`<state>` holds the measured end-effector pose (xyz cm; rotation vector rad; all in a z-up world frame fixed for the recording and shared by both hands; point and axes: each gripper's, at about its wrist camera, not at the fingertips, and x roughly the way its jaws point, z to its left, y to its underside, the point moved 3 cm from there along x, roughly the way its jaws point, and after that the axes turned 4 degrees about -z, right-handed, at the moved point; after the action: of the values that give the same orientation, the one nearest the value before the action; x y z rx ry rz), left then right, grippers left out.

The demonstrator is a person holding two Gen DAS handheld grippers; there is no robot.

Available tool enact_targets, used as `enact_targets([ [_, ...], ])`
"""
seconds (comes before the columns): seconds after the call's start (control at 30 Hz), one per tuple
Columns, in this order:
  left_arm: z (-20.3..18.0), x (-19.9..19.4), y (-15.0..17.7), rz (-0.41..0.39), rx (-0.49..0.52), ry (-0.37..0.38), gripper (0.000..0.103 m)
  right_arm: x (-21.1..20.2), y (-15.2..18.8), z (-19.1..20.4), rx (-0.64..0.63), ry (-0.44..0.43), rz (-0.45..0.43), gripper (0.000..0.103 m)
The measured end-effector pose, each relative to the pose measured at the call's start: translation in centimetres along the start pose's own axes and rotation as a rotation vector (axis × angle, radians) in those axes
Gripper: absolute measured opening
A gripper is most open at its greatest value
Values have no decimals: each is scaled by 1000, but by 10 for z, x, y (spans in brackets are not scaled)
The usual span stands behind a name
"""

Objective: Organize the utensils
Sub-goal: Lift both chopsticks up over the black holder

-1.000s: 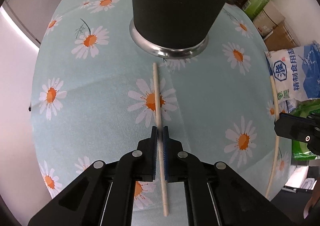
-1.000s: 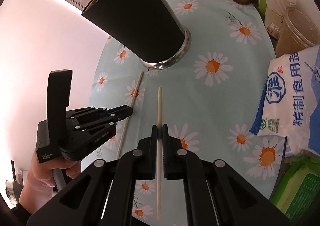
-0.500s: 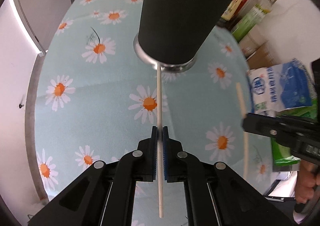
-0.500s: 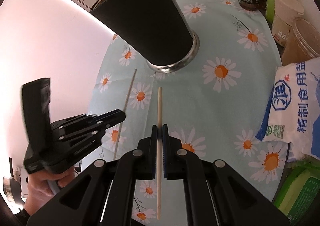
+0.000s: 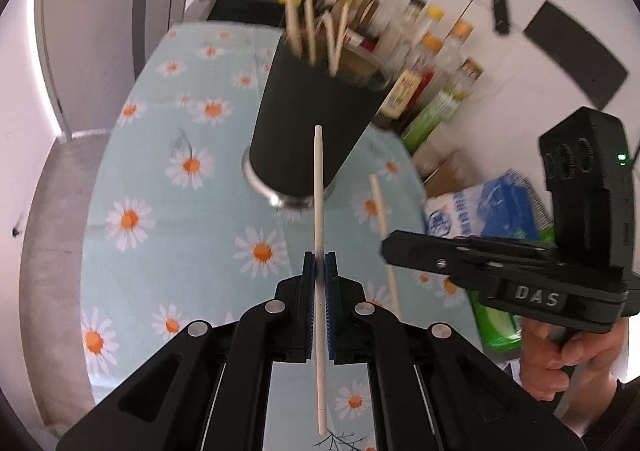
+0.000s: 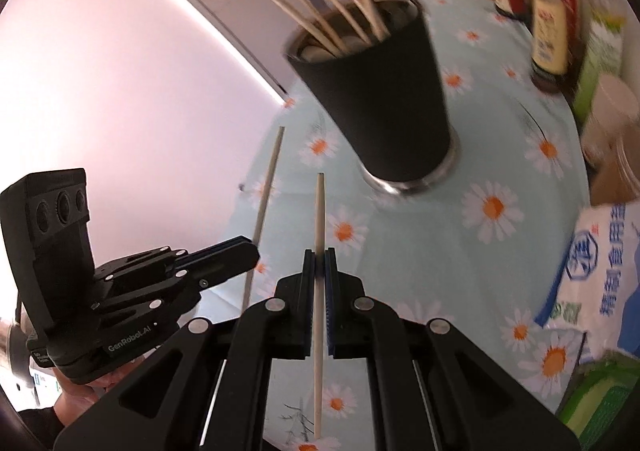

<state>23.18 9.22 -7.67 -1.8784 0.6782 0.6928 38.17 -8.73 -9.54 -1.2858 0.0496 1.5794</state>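
Tablecloth [image 5: 168, 235] below; chopstick [image 5: 319, 211] points cupward [image 5: 312, 123].

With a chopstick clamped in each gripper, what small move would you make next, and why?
Probably carry the left gripper up over the black holder and tip its chopstick toward the open rim. Both grippers are shut on chopsticks clear of the cloth, and the holder already has others standing in it.

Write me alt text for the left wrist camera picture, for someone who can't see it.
The left gripper is shut on a pale chopstick that points toward a black utensil cup holding more chopsticks, on a daisy-print tablecloth. At right, the right gripper holds a second chopstick; blurred bottles line the wall.
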Motion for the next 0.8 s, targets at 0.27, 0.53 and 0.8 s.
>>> enact_targets([
  [0.27, -4, -22, -27, -102, 18, 26, 4, -20, -30, 20, -54, -46, -105, 6],
  [0.53, -13, -36, -63, -194, 67, 68, 4, -52, -63, 35, -139, -33, -268, 6],
  [0.8, -15, -42, -96, -323, 92, 103, 4, -67, -92, 21, -116, -28, -399, 6],
])
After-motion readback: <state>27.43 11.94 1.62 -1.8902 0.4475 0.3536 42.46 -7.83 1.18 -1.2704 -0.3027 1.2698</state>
